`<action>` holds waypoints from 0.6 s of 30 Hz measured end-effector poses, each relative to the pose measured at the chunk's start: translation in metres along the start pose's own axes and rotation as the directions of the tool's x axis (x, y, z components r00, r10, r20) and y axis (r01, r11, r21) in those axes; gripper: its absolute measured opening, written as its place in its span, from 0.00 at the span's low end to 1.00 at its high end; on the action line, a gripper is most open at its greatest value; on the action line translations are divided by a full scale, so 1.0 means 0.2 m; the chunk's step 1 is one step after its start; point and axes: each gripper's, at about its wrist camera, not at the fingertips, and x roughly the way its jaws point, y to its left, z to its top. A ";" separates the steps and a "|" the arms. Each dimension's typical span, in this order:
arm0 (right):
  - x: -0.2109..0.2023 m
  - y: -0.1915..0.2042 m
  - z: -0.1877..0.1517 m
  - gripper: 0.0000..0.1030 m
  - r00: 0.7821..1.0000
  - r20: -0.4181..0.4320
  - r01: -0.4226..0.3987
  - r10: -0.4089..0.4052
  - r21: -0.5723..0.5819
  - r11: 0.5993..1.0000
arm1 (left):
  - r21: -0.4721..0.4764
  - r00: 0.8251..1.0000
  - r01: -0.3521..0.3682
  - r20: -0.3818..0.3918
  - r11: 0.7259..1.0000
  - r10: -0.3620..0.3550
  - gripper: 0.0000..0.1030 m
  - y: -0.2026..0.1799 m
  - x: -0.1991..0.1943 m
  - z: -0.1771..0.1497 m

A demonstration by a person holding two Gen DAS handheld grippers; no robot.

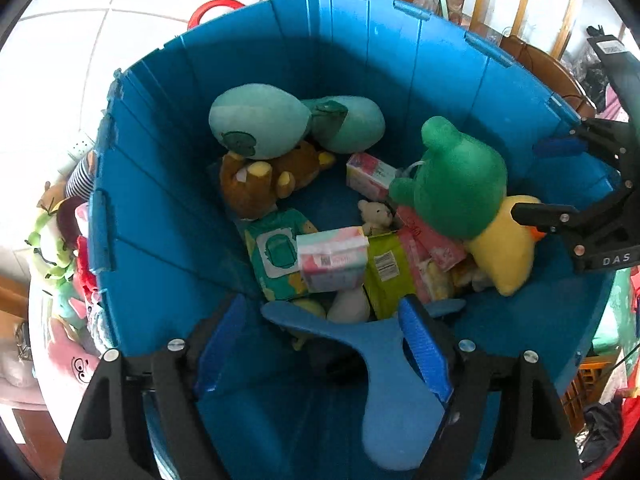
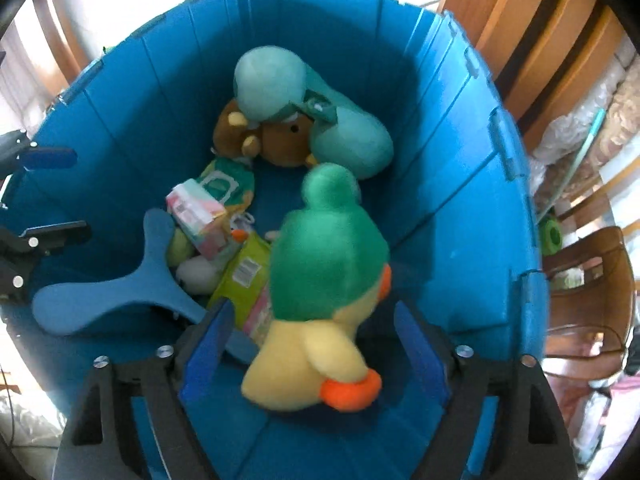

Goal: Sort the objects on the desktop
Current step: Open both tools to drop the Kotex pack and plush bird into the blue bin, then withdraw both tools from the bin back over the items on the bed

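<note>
Both grippers hang over a deep blue bin [image 1: 160, 208] that also fills the right wrist view [image 2: 460, 184]. My left gripper [image 1: 324, 344] is open; a blue three-armed toy [image 1: 384, 368] lies between its fingers, loose. The same toy shows in the right wrist view [image 2: 120, 292]. My right gripper [image 2: 316, 356] is open, with a yellow duck plush in a green hood [image 2: 320, 304] between its fingers, blurred and apparently free. The duck [image 1: 468, 196] leans at the bin's right side beside the right gripper [image 1: 560, 184]. The bin holds teal plushes [image 1: 260, 124], a brown bear [image 1: 260, 184] and tissue packs [image 1: 332, 260].
A heap of soft toys [image 1: 64, 280] lies outside the bin on the left. A red handle [image 1: 212, 12] shows behind the bin. Wooden chairs [image 2: 540, 40] stand to the back and right. White floor tiles [image 1: 80, 40] lie beyond the bin.
</note>
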 end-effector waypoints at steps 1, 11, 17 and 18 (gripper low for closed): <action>-0.02 0.01 -0.01 0.83 1.000 0.007 0.008 -0.008 -0.001 1.000 | -0.001 1.000 0.001 0.008 1.000 -0.001 0.77 0.00 -0.01 0.00; -0.13 0.14 -0.07 0.99 0.998 0.046 0.055 -0.054 -0.030 0.998 | -0.021 0.994 -0.015 0.105 1.000 0.017 0.77 0.04 -0.23 -0.14; -0.26 0.27 -0.13 0.99 0.992 0.116 0.060 -0.055 -0.043 0.997 | -0.044 0.983 -0.048 0.176 0.998 0.055 0.77 0.12 -0.43 -0.32; -0.28 0.30 -0.13 0.99 0.991 0.126 0.059 -0.054 -0.043 0.997 | -0.048 0.981 -0.050 0.188 0.998 0.058 0.77 0.14 -0.46 -0.36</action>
